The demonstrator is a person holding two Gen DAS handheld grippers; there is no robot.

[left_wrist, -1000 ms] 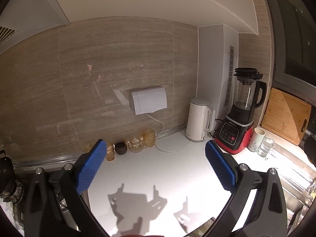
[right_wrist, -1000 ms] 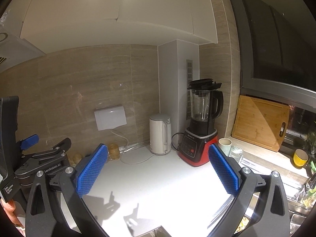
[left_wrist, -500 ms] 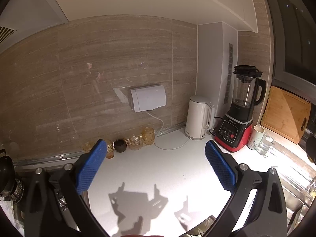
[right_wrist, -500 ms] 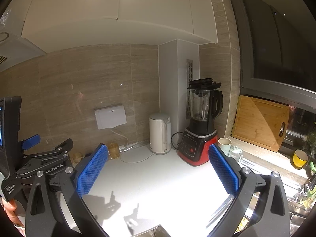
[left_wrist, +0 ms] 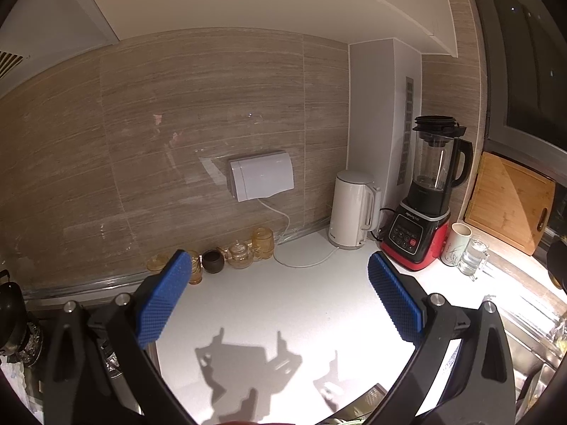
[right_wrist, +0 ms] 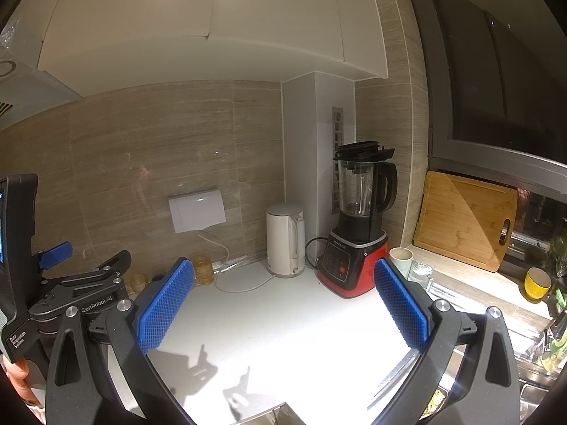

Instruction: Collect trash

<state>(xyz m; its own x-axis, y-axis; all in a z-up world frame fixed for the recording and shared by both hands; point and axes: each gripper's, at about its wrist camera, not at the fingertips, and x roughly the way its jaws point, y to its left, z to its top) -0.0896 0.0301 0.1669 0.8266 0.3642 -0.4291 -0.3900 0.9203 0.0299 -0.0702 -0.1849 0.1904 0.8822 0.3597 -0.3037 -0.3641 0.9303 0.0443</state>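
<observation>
No piece of trash shows clearly in either view. My left gripper [left_wrist: 278,265] is open above the white countertop [left_wrist: 283,304], its blue pads [left_wrist: 163,301] wide apart with nothing between them. My right gripper [right_wrist: 283,269] is also open and empty over the same countertop [right_wrist: 283,318]. In the right wrist view the left gripper's black body [right_wrist: 71,290] sits at the left edge, held by a hand [right_wrist: 17,375]. A dark item's edge [left_wrist: 372,393] peeks in at the bottom; I cannot tell what it is.
Along the back wall stand a white kettle [left_wrist: 351,209], a red-and-black blender [left_wrist: 425,212], a mug [left_wrist: 459,244], a glass [left_wrist: 473,258] and small amber glassware [left_wrist: 241,255]. A wooden board [left_wrist: 510,202] leans at the right. A stove [left_wrist: 14,318] lies left, a sink [right_wrist: 531,364] right.
The left wrist view has drifted very slightly. Both grippers stay open and empty, and nothing on the counter has moved.
</observation>
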